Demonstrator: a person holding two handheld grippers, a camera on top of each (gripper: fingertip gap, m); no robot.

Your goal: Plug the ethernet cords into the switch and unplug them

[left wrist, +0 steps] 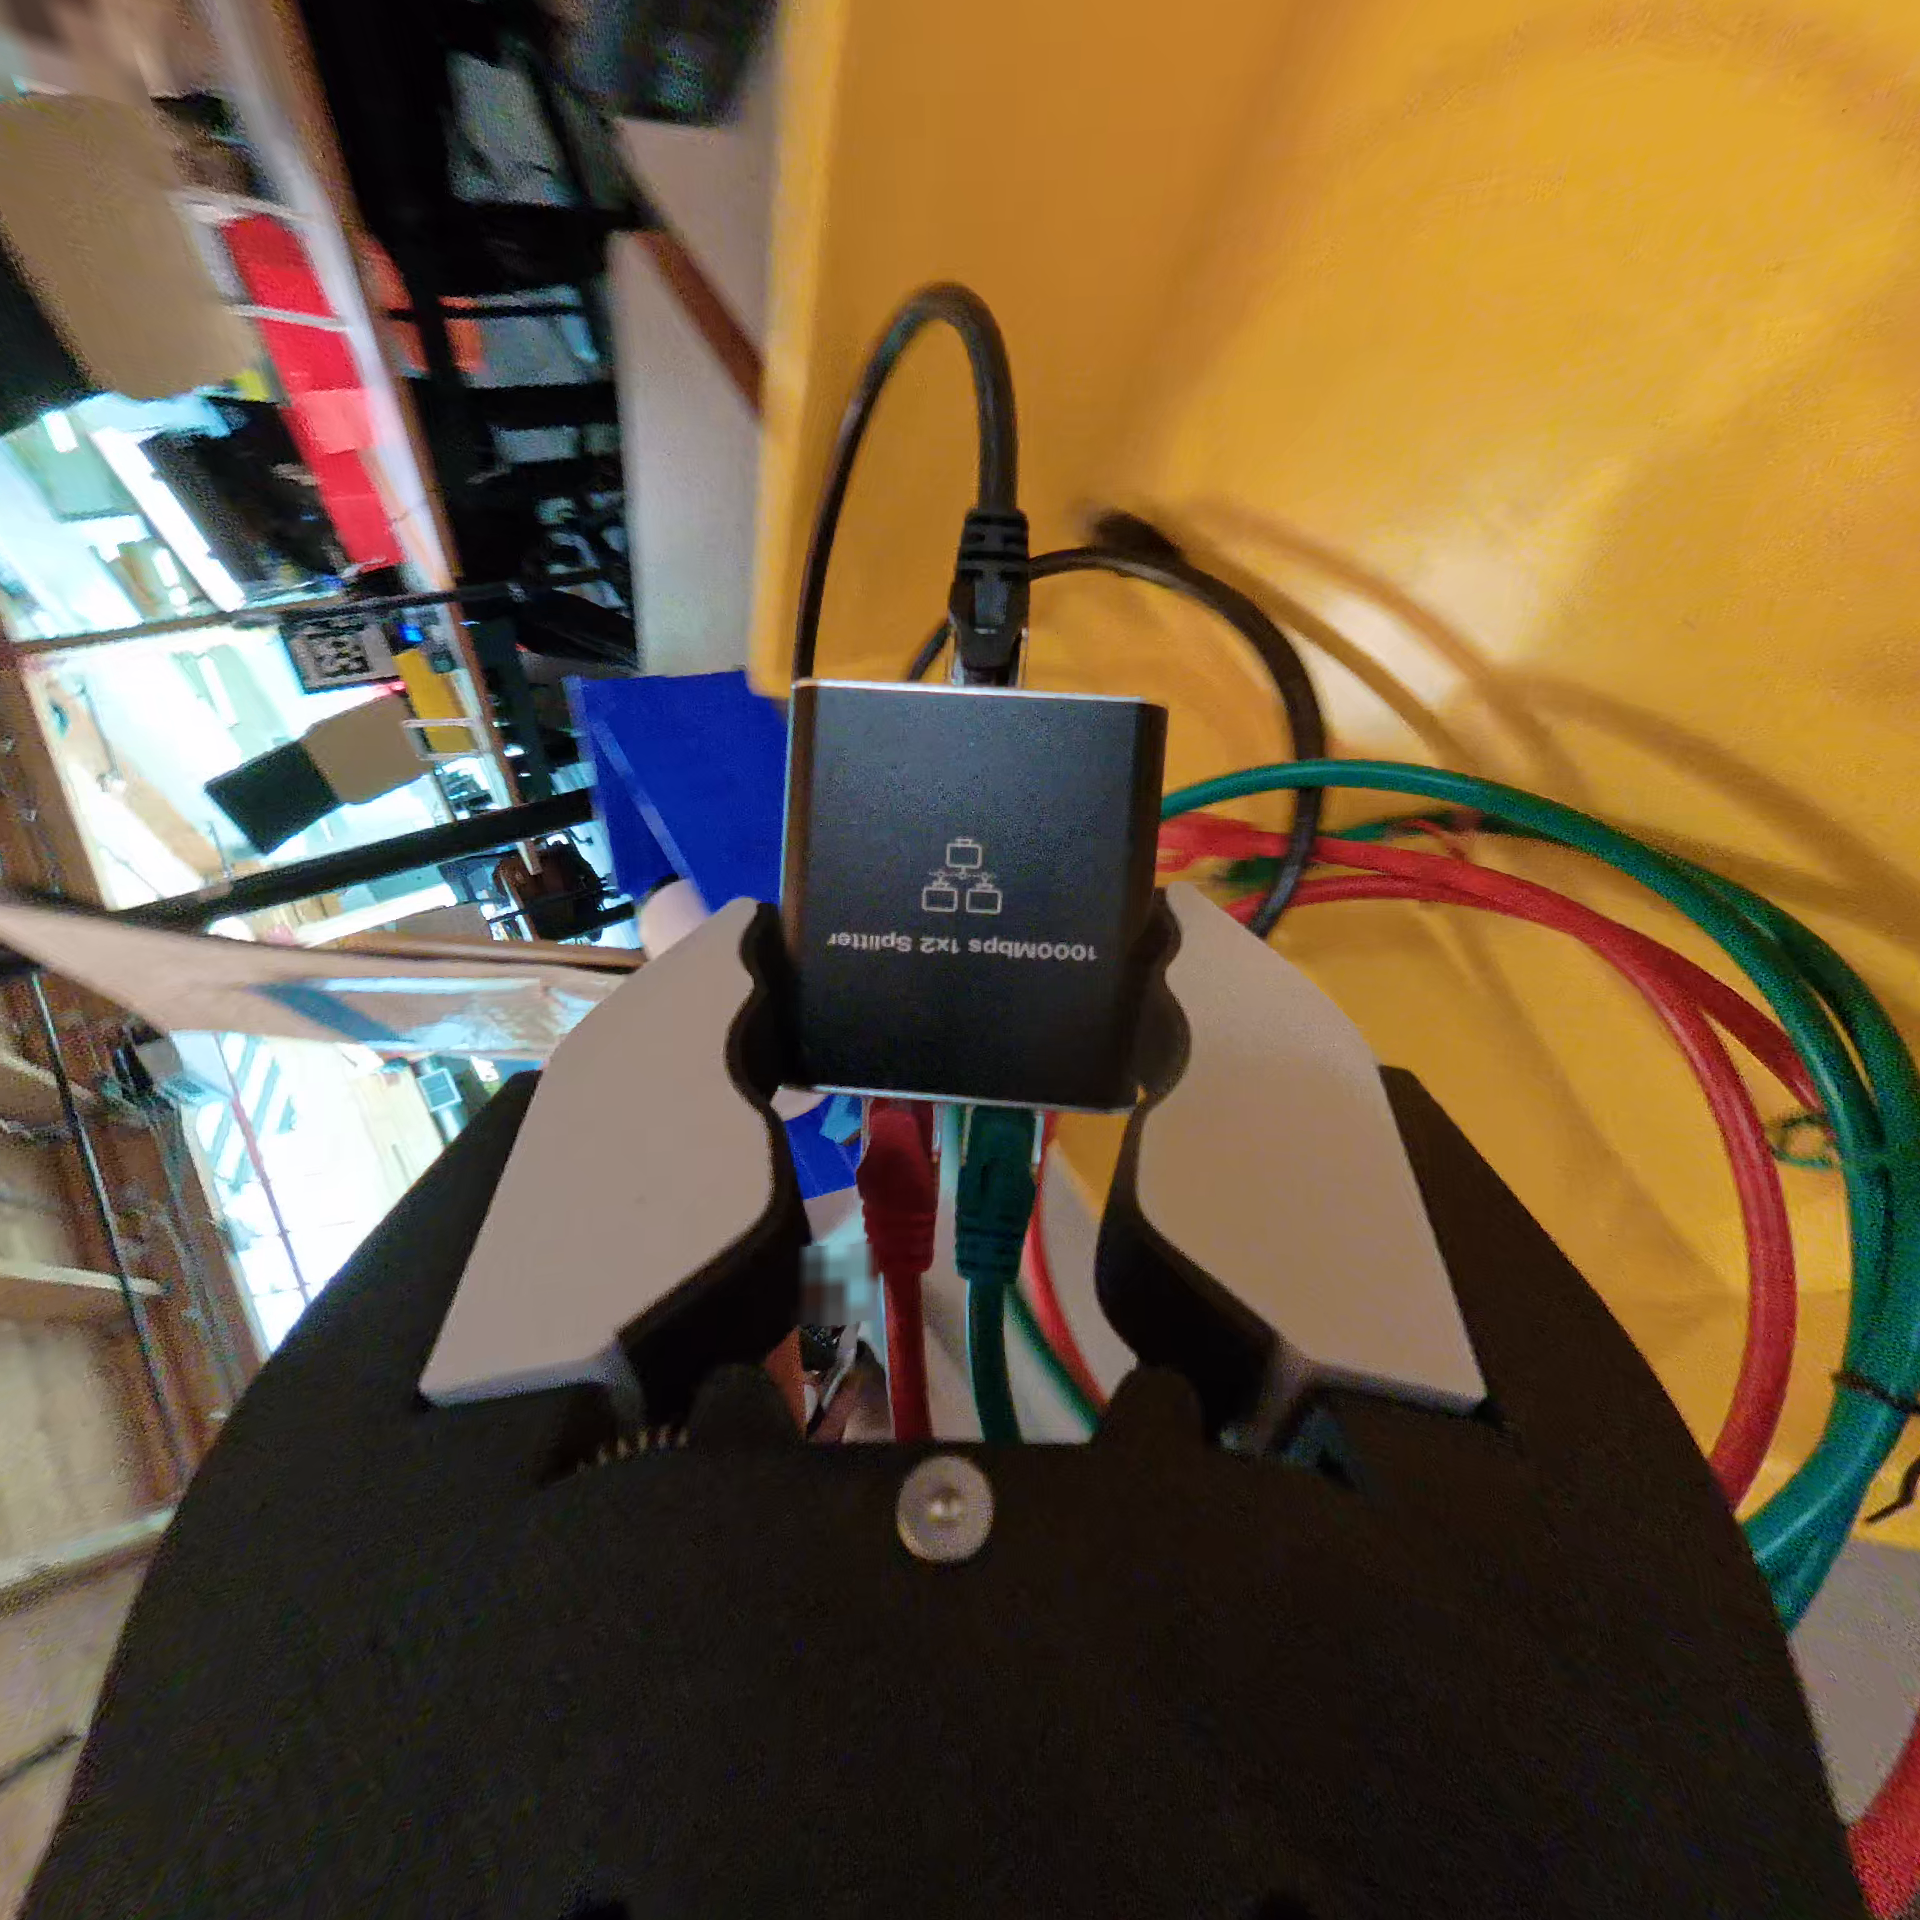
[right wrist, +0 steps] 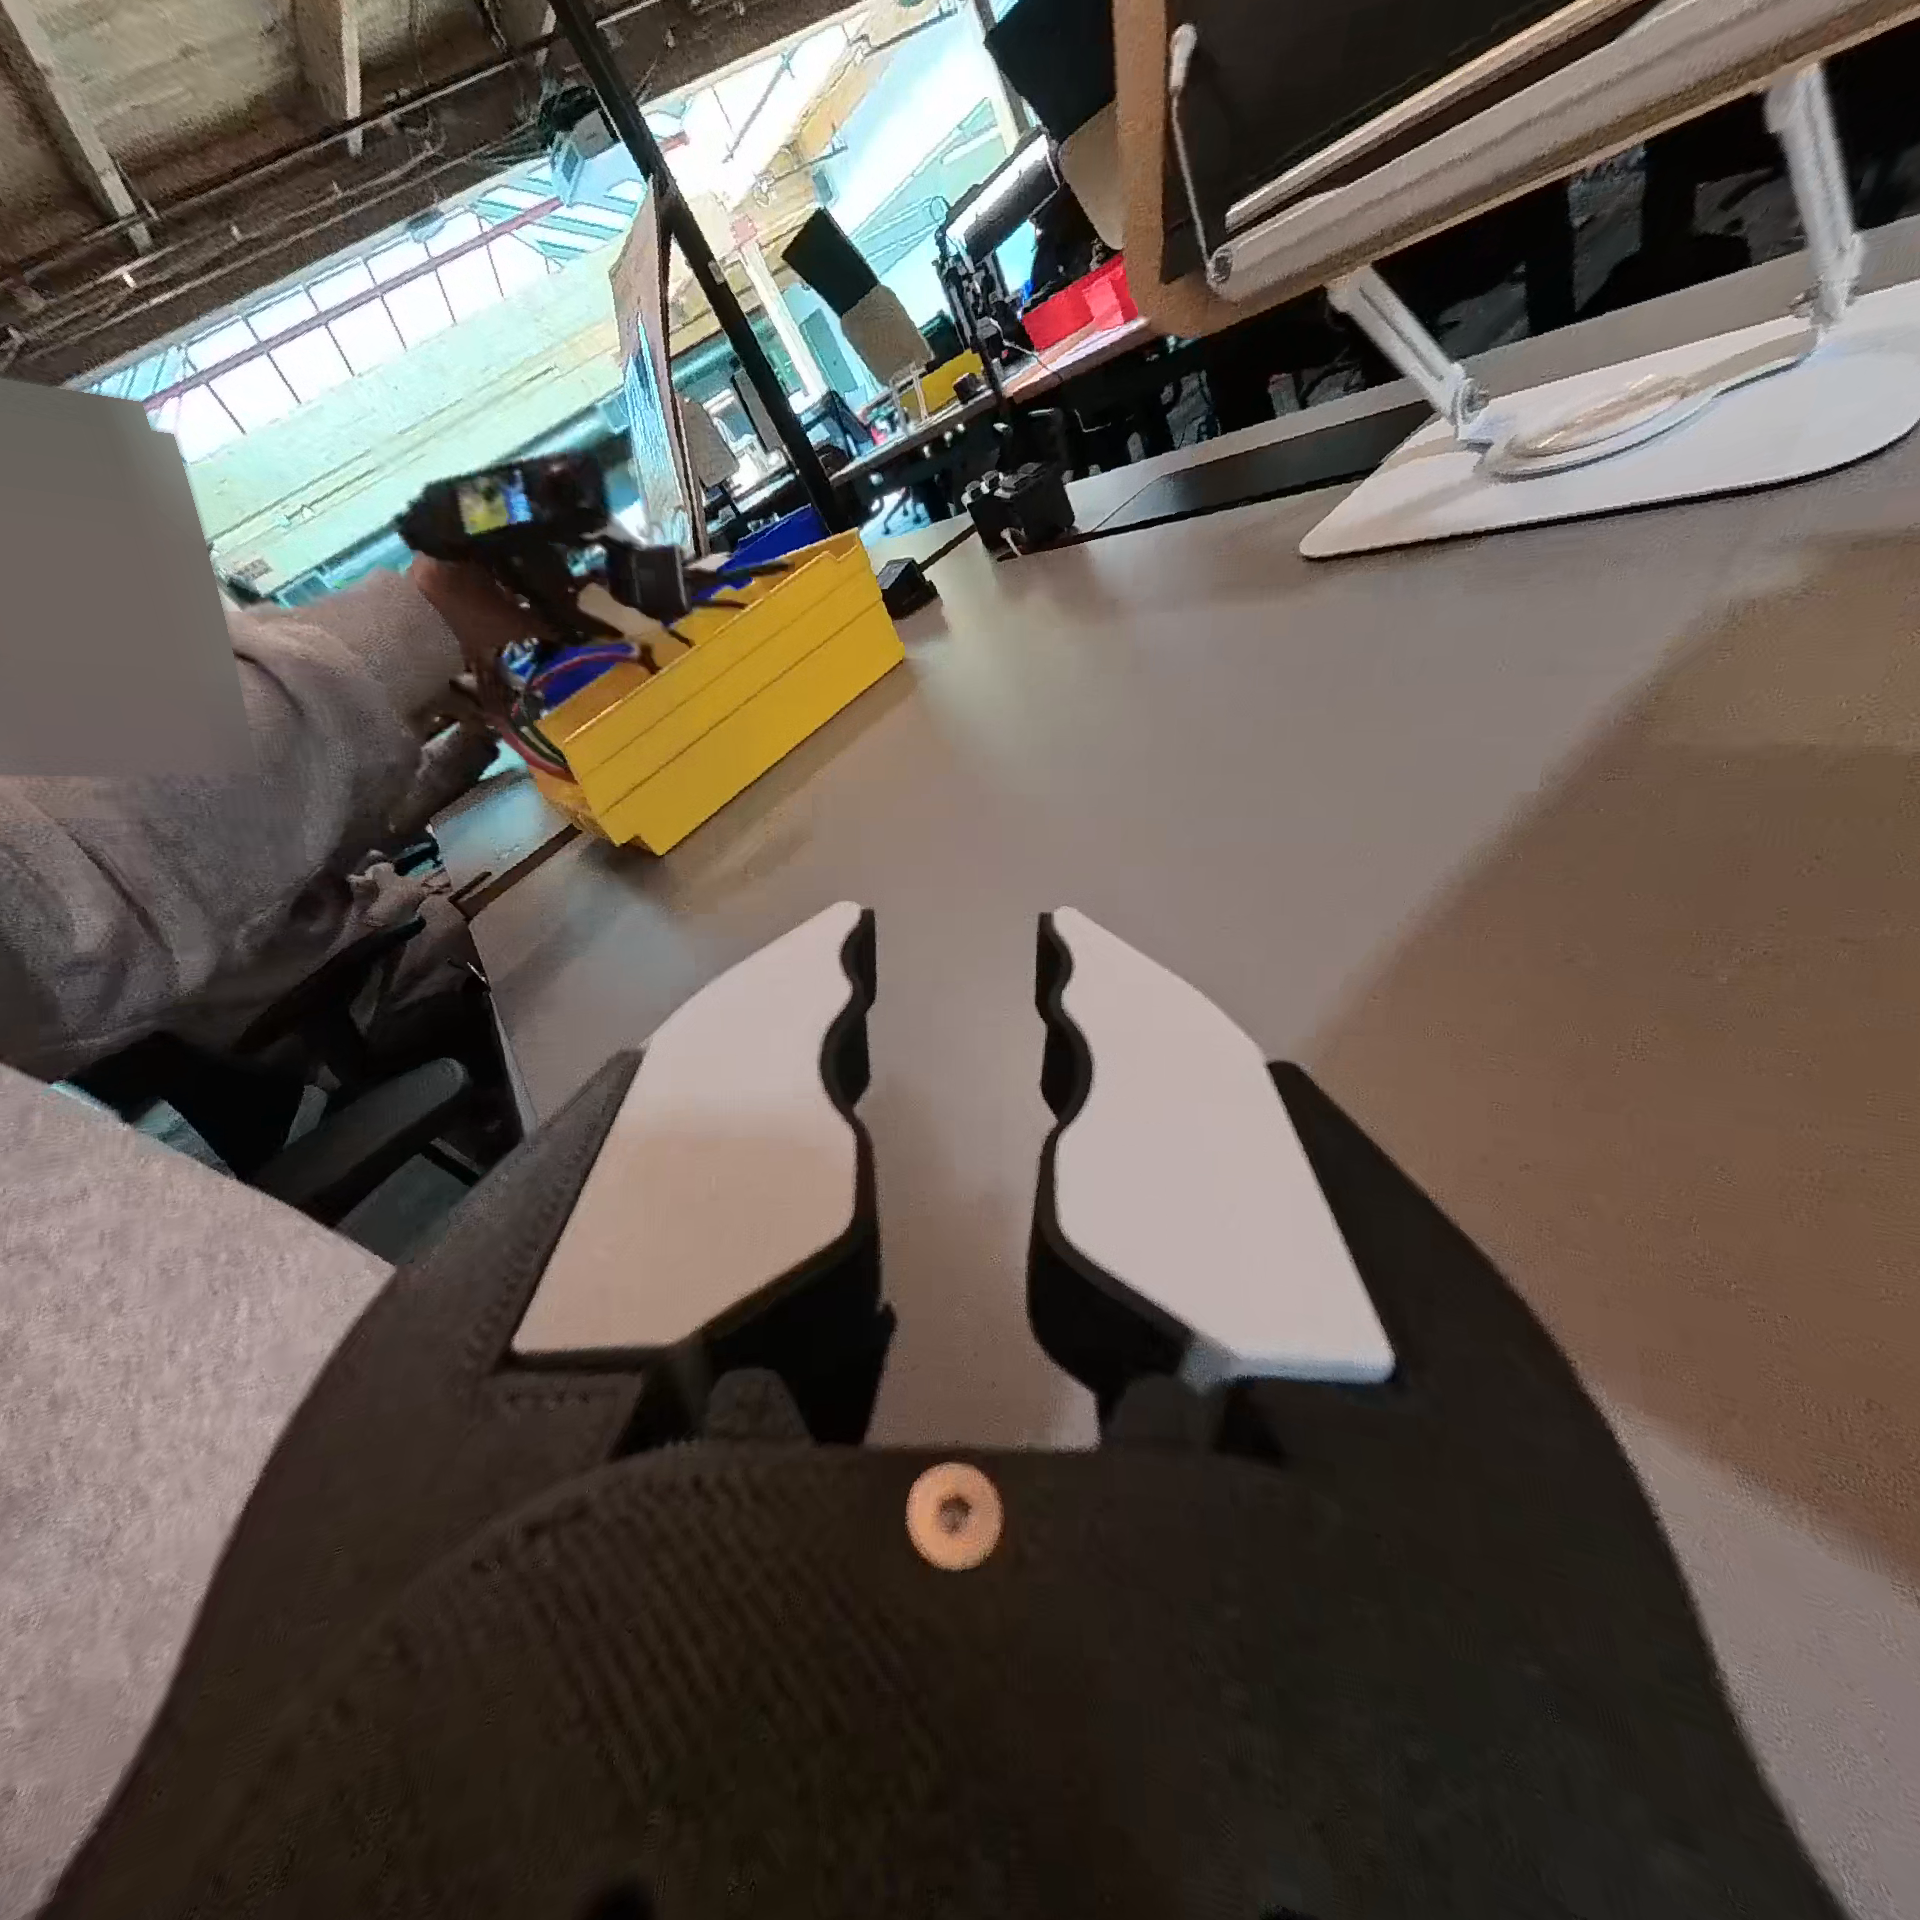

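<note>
My left gripper (left wrist: 961, 935) is shut on a small black switch box (left wrist: 971, 894), holding it by its two sides over a yellow bin (left wrist: 1455, 364). A black cord (left wrist: 987, 592) is plugged into the box's far end. A red cord (left wrist: 899, 1205) and a green cord (left wrist: 992, 1195) are plugged into its near end, side by side. Their loops lie in the bin on the right. My right gripper (right wrist: 956, 925) is open and empty, low over the grey table (right wrist: 1247, 748). The left gripper (right wrist: 582, 561) and the box show far off over the yellow bin (right wrist: 727, 686).
A person's grey sleeve (right wrist: 208, 831) fills the left of the right wrist view. A white monitor stand (right wrist: 1621, 436) sits at the back right. A small black device (right wrist: 904, 582) lies behind the bin. A blue bin (left wrist: 675, 779) sits beyond the yellow one.
</note>
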